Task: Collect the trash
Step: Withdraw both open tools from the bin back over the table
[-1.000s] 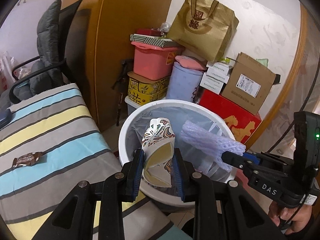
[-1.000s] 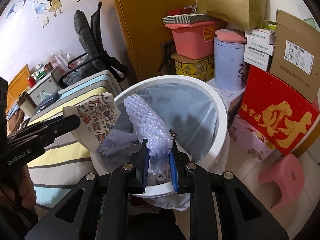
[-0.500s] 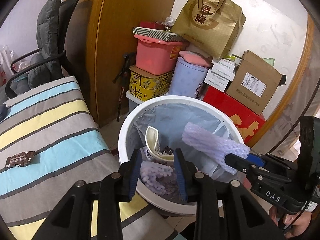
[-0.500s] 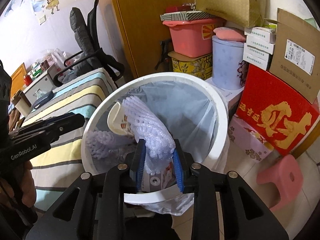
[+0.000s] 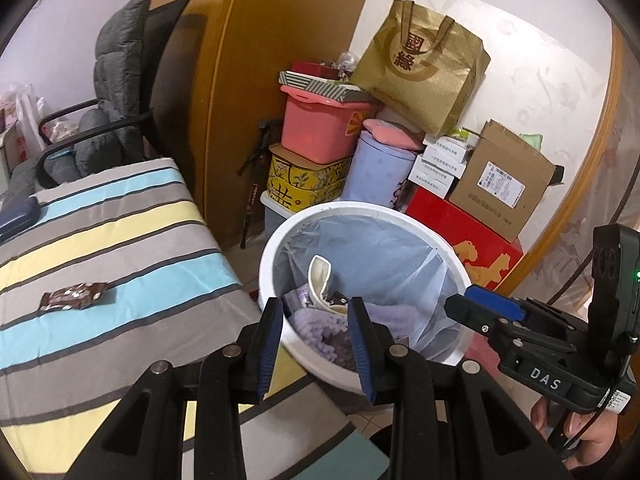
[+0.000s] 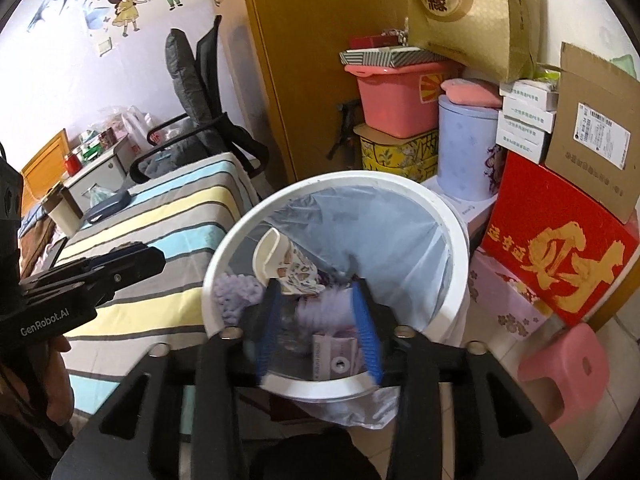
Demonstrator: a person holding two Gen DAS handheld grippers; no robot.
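Two handheld grippers hang over a white trash bin (image 5: 362,210) lined with a thin plastic bag, wedged between a striped bed (image 5: 100,240) and a corner stacked with boxes. The left gripper (image 5: 316,344) hovers above the bin's near rim with its blue-padded fingers (image 5: 267,344) spread apart and nothing between them. The right gripper (image 6: 320,328), seen from its own camera, is likewise released, its jaws wide and empty over the bin's mouth; from the left camera its blue fingertip (image 5: 494,306) shows at the bin's far side. Inside the bin lie the collected scraps: a crushed patterned paper cup (image 6: 286,260) tilted against the liner, pale purple foam netting (image 5: 320,326) bunched beneath it, and a small printed carton (image 6: 334,354) near the front wall. One piece of trash sits outside the bin: a brown snack wrapper (image 5: 74,295) lying flat on a blue stripe of the bed cover, well apart from both grippers. A dark phone-like object (image 5: 18,218) rests at the bed's far edge, near a grey padded office chair (image 5: 116,92). Behind the bin stand a red gift box (image 6: 556,252), a cardboard parcel (image 5: 502,184), a pink tub (image 5: 320,128) and a gold paper bag (image 5: 424,68). A pink stool (image 6: 564,372) sits on the tiled floor to the right.
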